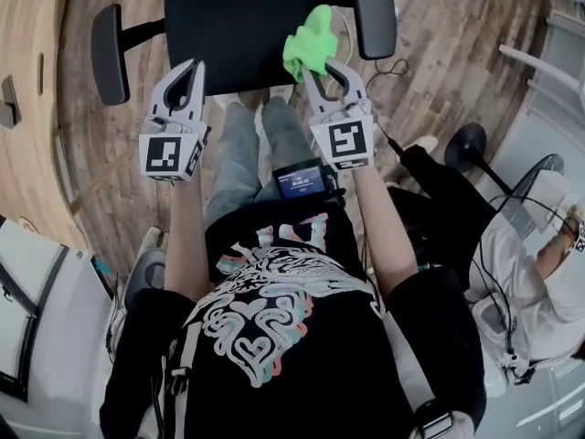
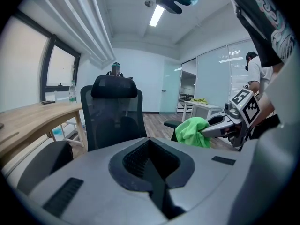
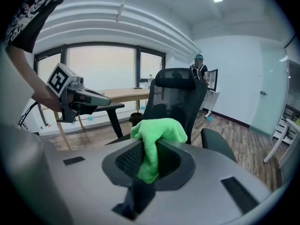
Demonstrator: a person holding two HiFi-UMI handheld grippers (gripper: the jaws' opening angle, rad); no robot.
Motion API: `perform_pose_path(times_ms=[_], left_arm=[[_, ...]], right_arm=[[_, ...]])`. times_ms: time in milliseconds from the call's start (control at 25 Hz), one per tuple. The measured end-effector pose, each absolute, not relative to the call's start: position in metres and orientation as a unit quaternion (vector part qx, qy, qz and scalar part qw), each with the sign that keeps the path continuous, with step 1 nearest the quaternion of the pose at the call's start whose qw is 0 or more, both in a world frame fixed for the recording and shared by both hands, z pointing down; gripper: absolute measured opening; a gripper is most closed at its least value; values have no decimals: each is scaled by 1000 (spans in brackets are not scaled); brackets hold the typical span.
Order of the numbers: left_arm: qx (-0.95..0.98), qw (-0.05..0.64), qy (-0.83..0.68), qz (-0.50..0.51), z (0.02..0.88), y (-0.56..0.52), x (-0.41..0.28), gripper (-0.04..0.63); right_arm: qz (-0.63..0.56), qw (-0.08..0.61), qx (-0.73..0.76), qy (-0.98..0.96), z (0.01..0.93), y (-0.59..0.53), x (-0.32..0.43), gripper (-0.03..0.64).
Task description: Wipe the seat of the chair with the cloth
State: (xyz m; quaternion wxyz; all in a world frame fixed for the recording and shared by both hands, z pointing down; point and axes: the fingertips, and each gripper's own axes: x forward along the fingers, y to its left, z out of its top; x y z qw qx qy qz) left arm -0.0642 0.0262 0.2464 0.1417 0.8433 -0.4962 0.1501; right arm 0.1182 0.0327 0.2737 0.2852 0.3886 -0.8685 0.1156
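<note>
At left, the left hand-held gripper (image 1: 190, 79) hangs in front of the chair (image 2: 112, 111), its jaws pressed together with nothing between them. In the centre, the black seat (image 1: 228, 39) lies below us, between the left armrest (image 1: 108, 53) and the right armrest (image 1: 375, 12). Further right, the right hand-held gripper (image 1: 326, 73) pinches a bright green cloth (image 1: 309, 42), bunched into a lump over the seat's front right corner.

We judge that wiping has not yet begun. To do it well, we would lower the cloth until it flattens on the seat. We would then press lightly and sweep in overlapping strokes from the right edge across to the left, keeping the pinch firm so the cloth cannot slip out. The chair may swivel, so the free left hand-held gripper could steady the left armrest.

We cannot tell whether the cloth touches the seat or hovers just above it. The back of the seat is cut off at the top of the head view. Both gripper views show only the backrest (image 3: 178, 102), with the seat hidden beneath the gripper bodies. At far right, a second person (image 1: 535, 273) sits partly out of frame.
</note>
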Motion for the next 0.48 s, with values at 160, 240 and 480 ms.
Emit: perform_pose_path(times_ms=[160,240,480], left_arm=[[843,156,-488,164,272,19,-65,0],[839,173,-487,171,288,16,-65,0],[835,198,-482,177,332,13,-65,0]], right_arm=[[121,298,392,-862,301,27,119,54],[125,304,393,-859,314,24,120,54],[133,316,391,-854,357,26,118,54]])
